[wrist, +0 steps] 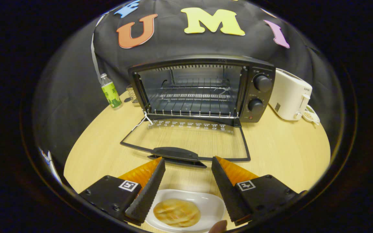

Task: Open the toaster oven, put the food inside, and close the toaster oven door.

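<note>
Gripper (pixel 188 166) low over table (pixel 287 152), fingers spread, released, straddling plate (pixel 212 202) with food (pixel 176 212) at bottom centre; oven (pixel 202 89) door (pixel 186 140) open ahead.

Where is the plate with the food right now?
The white plate of food sits on the wooden table between the open gripper fingers, before the toaster oven's lowered door.

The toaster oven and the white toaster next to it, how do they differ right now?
The toaster oven is black and wide, with two round knobs; the toaster is white, narrower and has a side lever. The toaster oven's glass door lies folded down flat on the table, baring its wire rack; the toaster shows no door. Both stand on the table against the booth wall, beyond the open gripper, whose fingers flank a plate of food.
</note>
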Demonstrator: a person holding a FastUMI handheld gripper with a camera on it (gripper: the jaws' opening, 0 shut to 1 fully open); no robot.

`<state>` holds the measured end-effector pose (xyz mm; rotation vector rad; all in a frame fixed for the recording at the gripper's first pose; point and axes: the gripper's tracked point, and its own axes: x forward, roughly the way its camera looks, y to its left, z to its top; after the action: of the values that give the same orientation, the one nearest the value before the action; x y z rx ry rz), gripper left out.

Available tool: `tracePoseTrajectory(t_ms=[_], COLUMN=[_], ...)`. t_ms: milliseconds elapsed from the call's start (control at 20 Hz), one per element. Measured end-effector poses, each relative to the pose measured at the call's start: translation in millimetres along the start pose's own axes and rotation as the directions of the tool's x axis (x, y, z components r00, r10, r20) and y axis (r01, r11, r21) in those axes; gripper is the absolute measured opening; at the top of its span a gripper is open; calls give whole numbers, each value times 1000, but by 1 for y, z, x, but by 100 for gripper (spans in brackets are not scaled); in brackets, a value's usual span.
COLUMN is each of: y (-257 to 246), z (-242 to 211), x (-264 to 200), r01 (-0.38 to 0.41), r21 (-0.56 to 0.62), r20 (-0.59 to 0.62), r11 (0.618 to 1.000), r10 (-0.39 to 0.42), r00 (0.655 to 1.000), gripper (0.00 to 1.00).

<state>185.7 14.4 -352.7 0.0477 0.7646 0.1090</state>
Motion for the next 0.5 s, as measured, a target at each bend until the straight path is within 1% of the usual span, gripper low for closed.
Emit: tracePoseTrajectory(t_ms=[150,250,350,400,500], y=[2,5,9,8,12], z=[6,10,21,24,32], x=[-1,-12,-36,-52,-82], r01=[-18,-34,-32,-9,8], r21=[10,8,-11,-30,-75], r20=[29,62,139,181,271], r11=[1000,999,999,1000,997], r10=[17,33,33,14,13], r00=[999,998,990,983,962], gripper=[97,97,97,97,97])
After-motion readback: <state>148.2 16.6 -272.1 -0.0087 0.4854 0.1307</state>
